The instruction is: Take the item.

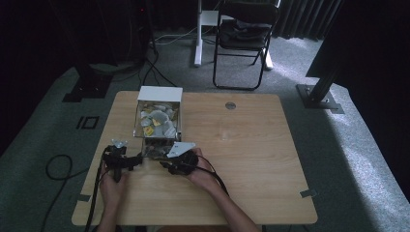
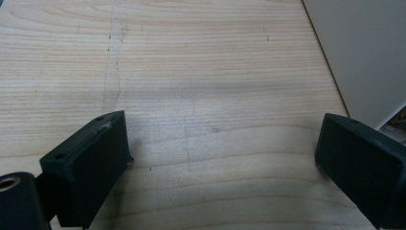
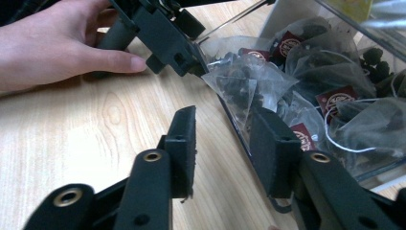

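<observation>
I sit at a wooden table in a dim room, with a folding chair on the carpet beyond its far edge. Both my hands come in from the near side, each holding a black gripper.

On the left half of the table stands a clear box with a white lid end at the far side. It is full of tea bags. In the right gripper view the box's near end is heaped with mesh pyramid bags of dark tea, with red tags and white strings.

My right gripper lies at the near end of the box, a grey plate on top of it. In its own view, the right gripper has its jaws partly open, astride the box's near wall: one jaw outside over the table, the other inside against the bags. One tea bag hangs over the wall just ahead of the jaws. Nothing is pinched between them.

My left gripper sits just left of the box's near end. In its own view, the left gripper has its jaws spread wide over bare wood, holding nothing, with the box's white side at the right.
</observation>
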Demonstrator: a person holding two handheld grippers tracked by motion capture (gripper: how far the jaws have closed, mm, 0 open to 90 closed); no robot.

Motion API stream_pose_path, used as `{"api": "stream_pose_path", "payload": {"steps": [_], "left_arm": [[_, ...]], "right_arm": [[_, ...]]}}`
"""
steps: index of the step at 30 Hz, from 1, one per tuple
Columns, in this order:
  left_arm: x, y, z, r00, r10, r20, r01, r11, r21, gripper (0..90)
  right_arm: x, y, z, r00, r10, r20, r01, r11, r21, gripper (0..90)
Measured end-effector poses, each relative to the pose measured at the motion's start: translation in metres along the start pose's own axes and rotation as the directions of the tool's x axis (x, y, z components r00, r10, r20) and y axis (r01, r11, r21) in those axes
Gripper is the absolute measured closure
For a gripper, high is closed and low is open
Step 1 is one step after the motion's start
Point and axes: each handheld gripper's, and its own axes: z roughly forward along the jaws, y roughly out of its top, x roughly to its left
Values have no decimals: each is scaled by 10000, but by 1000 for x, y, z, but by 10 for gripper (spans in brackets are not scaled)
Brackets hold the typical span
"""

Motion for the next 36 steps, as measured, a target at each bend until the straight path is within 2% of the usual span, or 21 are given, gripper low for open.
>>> {"api": "stream_pose_path", "payload": {"steps": [2, 4, 5, 7, 11, 15, 20, 23, 25, 30, 36], "left_arm": [[0, 0, 0, 10000, 3, 0, -3, 10000, 1, 55], [0, 0, 0, 10000, -12, 4, 12, 10000, -13, 55], [0, 0, 0, 10000, 8, 17, -8, 10000, -9, 55], [1, -1, -1, 10000, 57, 45, -57, 10000, -21, 55], [3, -2, -2, 9998, 153, 129, -153, 9999, -3, 55], [4, -2, -2, 9997, 179, 159, -179, 9998, -12, 55], [4, -2, -2, 9997, 180, 157, -180, 9998, -16, 55], [4, -2, -2, 9997, 180, 159, -180, 9998, -11, 55], [4, -2, -2, 9997, 180, 157, -180, 9998, -12, 55], [4, -2, -2, 9997, 178, 162, -178, 9998, -9, 55], [4, -2, -2, 9997, 182, 159, -181, 9998, -16, 55]], "right_arm": [[0, 1, -1, 10000, 2, -80, -2, 10000, -6, 649], [0, 2, -1, 9992, 30, -408, -31, 10000, -5, 679], [2, 2, 0, 9992, -80, -395, 83, 9999, 69, 679], [5, 2, 1, 9995, -178, -245, 181, 9998, 109, 663], [5, 3, 0, 10000, 47, -24, -48, 9996, -289, 661], [1, 7, -2, 9979, 333, 554, -299, 9977, -616, 628], [-3, 10, 3, 9883, 963, 1183, -874, 9931, -783, 598], [-5, 10, 6, 9794, 1414, 1442, -1275, 9867, -1013, 581], [-6, 11, 7, 9771, 1557, 1451, -1396, 9835, -1151, 572], [-5, 14, 9, 9742, 1603, 1590, -1412, 9821, -1248, 563], [3, 14, 16, 9748, 1335, 1786, -1141, 9868, -1149, 565]]}}
